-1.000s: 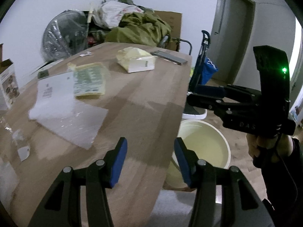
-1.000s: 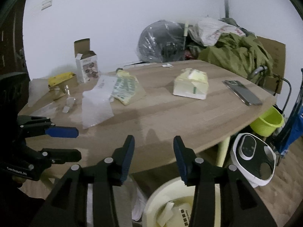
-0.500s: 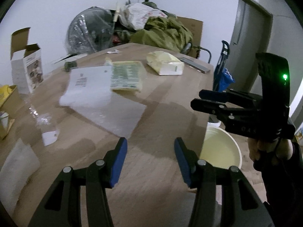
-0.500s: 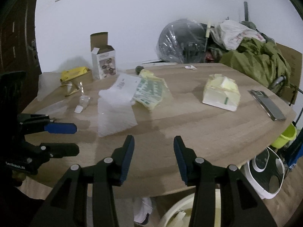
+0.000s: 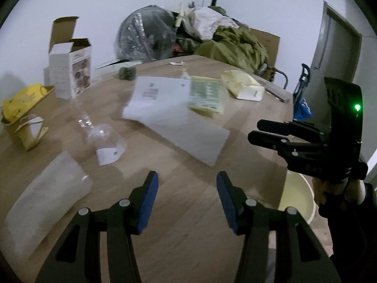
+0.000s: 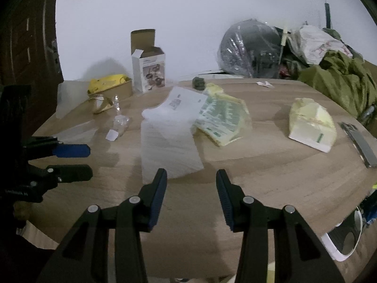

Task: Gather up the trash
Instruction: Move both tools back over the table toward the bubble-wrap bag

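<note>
Trash lies across a wooden table (image 5: 188, 224): a white foam sheet (image 6: 167, 148), a white printed paper (image 6: 183, 99), a yellow-green packet (image 6: 223, 120), a clear crumpled wrapper with a white tag (image 5: 103, 141), a translucent bag (image 5: 44, 202), an open white carton (image 6: 148, 70), a torn paper cup (image 5: 28, 132). A cream bucket (image 5: 297, 198) stands below the table's right edge. My left gripper (image 5: 187, 200) is open and empty over the near table. My right gripper (image 6: 190, 195) is open and empty just short of the foam sheet.
A yellow tissue pack (image 6: 311, 125) and a phone (image 6: 360, 143) lie at the right. A wrapped fan (image 6: 252, 49), bags and an olive cloth (image 6: 341, 80) pile up behind the table. A white appliance (image 6: 344, 240) sits on the floor. A door (image 5: 334, 54) is far right.
Both grippers swung left from the bucket side toward the table and moved in over it. The carton, cup and translucent bag came into the left view. Both stayed open.
</note>
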`<state>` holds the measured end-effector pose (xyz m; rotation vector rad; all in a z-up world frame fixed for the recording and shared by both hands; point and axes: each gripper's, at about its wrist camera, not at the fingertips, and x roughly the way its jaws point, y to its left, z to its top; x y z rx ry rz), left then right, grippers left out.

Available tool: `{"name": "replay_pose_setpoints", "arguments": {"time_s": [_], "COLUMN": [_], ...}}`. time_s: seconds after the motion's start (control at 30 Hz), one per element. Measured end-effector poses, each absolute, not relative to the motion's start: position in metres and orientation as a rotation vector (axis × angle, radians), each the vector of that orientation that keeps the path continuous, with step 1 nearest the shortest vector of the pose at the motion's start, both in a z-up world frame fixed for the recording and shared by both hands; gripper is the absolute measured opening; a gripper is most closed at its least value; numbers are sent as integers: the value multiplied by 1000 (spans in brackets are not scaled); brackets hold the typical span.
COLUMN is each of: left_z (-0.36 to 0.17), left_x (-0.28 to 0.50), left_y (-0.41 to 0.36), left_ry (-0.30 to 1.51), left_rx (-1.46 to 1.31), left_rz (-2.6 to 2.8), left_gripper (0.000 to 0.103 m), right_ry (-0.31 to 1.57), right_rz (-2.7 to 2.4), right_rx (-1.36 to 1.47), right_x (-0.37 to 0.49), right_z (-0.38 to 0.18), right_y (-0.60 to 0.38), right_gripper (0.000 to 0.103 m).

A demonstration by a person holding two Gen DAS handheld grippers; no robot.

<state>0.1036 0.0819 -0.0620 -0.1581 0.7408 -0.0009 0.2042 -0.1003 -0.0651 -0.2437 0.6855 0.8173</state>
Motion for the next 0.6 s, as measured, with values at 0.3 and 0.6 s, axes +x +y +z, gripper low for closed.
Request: {"name": "replay_pose_setpoints", "arguments": {"time_s": [0.3,0.6], "left_z": [-62,-57], "left_x": [91,75], "left_y": [114,171], "left_ry": [756,752], "left_rx": [-170,-209], "left_rz": [82,242], "left_gripper": [52,52], "right_ry": [701,741], "right_rz": [869,916], "right_rx": [-250,-299], "right_x": [213,224], "right_z": [-73,-82], "right_y": [-69,-35], "right_gripper": [52,56]}}
